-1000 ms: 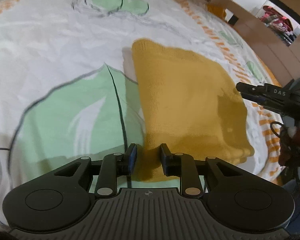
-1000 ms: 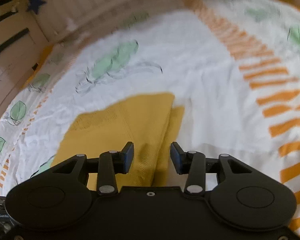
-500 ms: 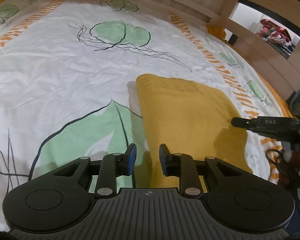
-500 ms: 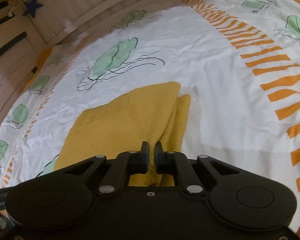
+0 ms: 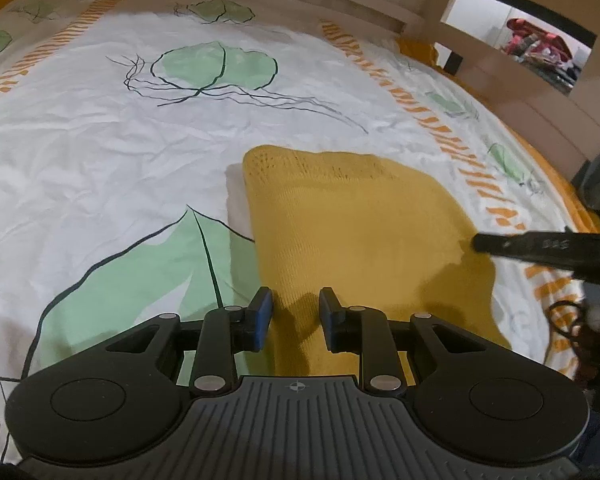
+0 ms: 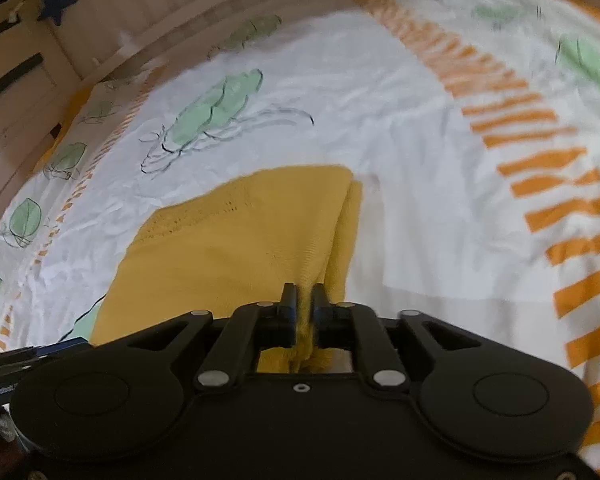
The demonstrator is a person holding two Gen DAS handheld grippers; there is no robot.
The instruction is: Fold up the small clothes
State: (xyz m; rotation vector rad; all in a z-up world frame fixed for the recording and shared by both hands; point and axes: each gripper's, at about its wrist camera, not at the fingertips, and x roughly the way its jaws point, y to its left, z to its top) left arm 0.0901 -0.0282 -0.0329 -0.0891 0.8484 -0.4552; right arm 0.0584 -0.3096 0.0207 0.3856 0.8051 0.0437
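Raised garment [image 6: 236,248] corner, seemingly pinched.

Black left claw [image 5: 295,312], blue pads, silver screws; all-black right claw [image 6: 305,312].

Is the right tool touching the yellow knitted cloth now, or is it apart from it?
Touching. In the right wrist view, the right tool stands almost closed, with a fold of the yellow knitted cloth pinched between its fingers.
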